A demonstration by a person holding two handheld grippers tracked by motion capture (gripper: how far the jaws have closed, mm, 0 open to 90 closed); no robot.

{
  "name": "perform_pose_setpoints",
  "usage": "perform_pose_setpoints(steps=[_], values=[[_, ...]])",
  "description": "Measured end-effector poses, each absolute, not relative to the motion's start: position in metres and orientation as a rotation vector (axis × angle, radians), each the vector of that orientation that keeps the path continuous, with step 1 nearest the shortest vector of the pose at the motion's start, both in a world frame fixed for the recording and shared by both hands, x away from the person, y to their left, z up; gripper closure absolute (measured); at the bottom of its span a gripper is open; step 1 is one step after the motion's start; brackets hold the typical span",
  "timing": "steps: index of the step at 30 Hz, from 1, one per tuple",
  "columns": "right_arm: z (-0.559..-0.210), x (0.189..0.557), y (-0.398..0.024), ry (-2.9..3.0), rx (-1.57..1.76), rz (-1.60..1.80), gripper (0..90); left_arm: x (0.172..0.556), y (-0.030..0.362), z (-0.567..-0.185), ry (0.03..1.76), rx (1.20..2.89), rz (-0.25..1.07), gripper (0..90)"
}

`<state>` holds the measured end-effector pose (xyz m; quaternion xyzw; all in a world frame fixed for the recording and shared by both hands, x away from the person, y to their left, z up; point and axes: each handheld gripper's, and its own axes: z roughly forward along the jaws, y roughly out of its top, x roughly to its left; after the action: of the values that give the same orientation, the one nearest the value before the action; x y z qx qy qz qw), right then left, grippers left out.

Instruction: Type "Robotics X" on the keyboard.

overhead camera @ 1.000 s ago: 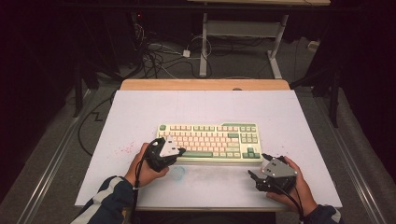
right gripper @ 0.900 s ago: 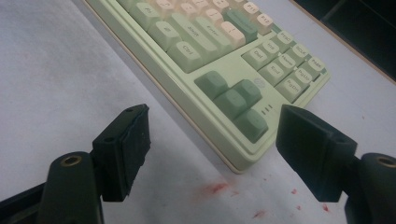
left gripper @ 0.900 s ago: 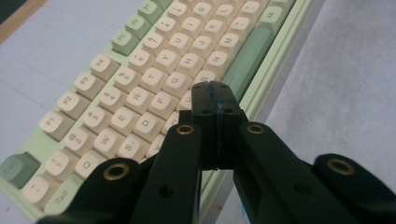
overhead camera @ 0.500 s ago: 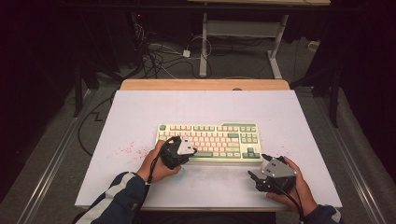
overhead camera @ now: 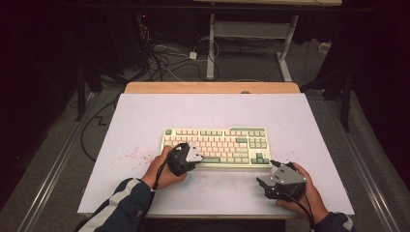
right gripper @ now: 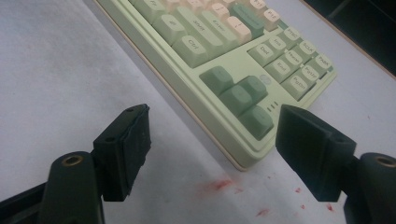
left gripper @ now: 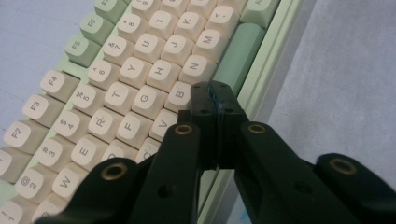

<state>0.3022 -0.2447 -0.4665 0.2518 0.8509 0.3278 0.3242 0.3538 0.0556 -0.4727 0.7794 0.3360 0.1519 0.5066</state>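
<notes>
Left gripper view: closed tips of the left gripper (left gripper: 216, 100) over the keyboard (left gripper: 116, 93), on the B key (left gripper: 181, 95) at frame centre, key rows stretched from lower left to upper right, nothing clamped; right gripper (overhead camera: 275, 183) gaping, parked farther off beside the keyboard's lower-right corner.

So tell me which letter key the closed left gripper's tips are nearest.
The B key. The left gripper, jaws shut, has its tips right beside it, by the green space bar; V, N and G lie farther off.
</notes>
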Motion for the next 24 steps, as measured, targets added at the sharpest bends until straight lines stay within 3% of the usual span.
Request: perform_pose_setpoints(steps=[16, 22, 24], values=[[-0.466, 0.302, -0.245, 2.231, 0.661, 0.857, 27.8, 0.352, 0.068, -0.455, 0.795, 1.807, 0.398, 81.6], [-0.467, 0.302, -0.245, 2.231, 0.661, 0.853, 28.2, 0.354, 0.072, -0.451, 0.797, 1.777, 0.434, 71.5], [-0.466, 0.302, -0.245, 2.231, 0.661, 0.851, 28.3, 0.354, 0.073, -0.450, 0.796, 1.770, 0.459, 63.7]])
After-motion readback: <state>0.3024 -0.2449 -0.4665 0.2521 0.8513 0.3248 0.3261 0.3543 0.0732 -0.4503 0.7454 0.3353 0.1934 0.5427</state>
